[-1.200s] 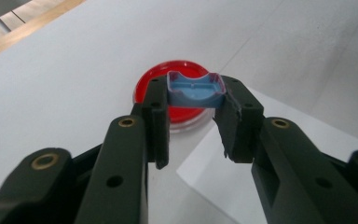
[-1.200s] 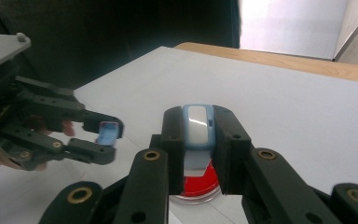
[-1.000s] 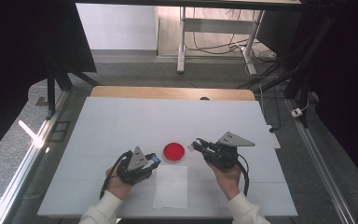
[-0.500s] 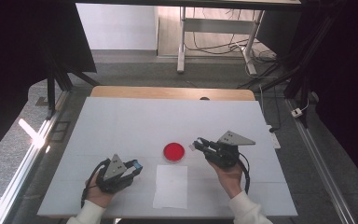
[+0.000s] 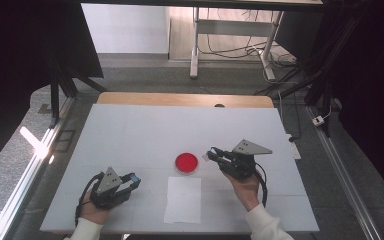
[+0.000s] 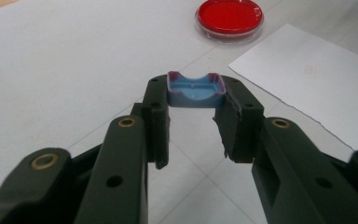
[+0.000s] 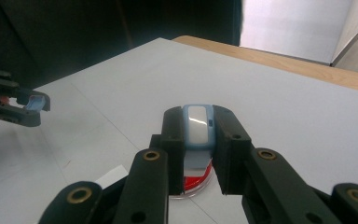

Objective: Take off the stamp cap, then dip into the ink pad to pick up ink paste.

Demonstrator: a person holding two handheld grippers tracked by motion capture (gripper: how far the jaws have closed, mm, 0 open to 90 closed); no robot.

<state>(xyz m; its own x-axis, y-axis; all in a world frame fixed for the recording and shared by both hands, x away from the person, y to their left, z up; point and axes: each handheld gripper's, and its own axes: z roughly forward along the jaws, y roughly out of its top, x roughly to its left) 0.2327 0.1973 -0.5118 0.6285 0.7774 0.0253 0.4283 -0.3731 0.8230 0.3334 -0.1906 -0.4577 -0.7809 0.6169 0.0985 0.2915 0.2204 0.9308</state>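
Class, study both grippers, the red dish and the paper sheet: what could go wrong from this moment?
1. The left gripper pinches the blue cap only at its jaw tips, so the cap may slip out.
2. The right gripper holds a slim blue piece just above the red dish; a low move might knock the dish.
3. The paper lies loose between the hands; a trailing cable could drag it.

— What stands around the surface (image 5: pixel 130 130)?
— Grey floor (image 5: pixel 25 165) on both sides, black curtains (image 5: pixel 25 50) left and right, a white wall (image 5: pixel 125 27) behind.
— Any furniture?
— A white frame (image 5: pixel 196 45) at the back, cables (image 5: pixel 230 47) under it. A wooden edge (image 5: pixel 185 99) borders the far side.
— Light?
— A bright streak (image 5: pixel 32 140) on the left rail.
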